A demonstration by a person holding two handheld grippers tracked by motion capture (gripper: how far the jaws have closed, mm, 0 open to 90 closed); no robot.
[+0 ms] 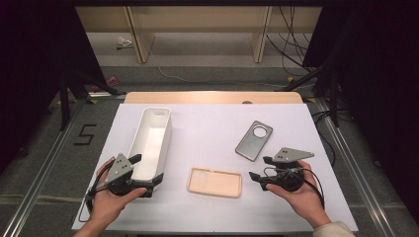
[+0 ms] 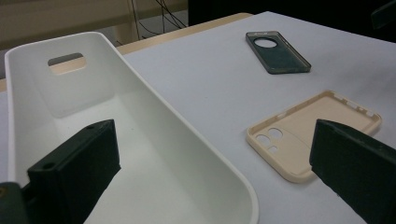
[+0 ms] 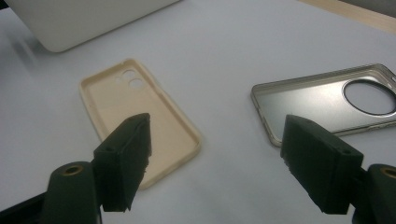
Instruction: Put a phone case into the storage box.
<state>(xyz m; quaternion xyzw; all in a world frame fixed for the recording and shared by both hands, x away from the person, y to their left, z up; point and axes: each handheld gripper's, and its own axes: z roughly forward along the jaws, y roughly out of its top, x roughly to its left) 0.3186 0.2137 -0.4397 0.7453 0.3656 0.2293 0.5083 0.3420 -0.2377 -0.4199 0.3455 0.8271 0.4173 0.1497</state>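
Two hands at the near edge of a white-covered bench (image 1: 207,123) each hold a black two-jaw gripper. The left gripper (image 1: 148,170), at the near left, has its jaws spread wide with nothing between them; in the left gripper view one jaw hangs over the inside of a long white bin (image 2: 140,140) and the other stands beyond the bin's right wall, so the jaws straddle that wall at the bin's near end without pressing on it. The bin runs from near to far along the left side of the bench, with a slot handle cut in its far end wall. The right gripper (image 1: 260,168), at the near right, also has its jaws wide apart and holds nothing; in the right gripper view its jaws frame bare bench between two phone cases. The beige phone case (image 1: 215,182) lies flat and open side up in the near middle of the bench, between the two grippers, just right of the bin's near end and touched by neither gripper. The grey phone case (image 1: 254,140), with a large round camera opening, lies flat farther back and to the right, just beyond the right gripper's jaws and well apart from the beige one.
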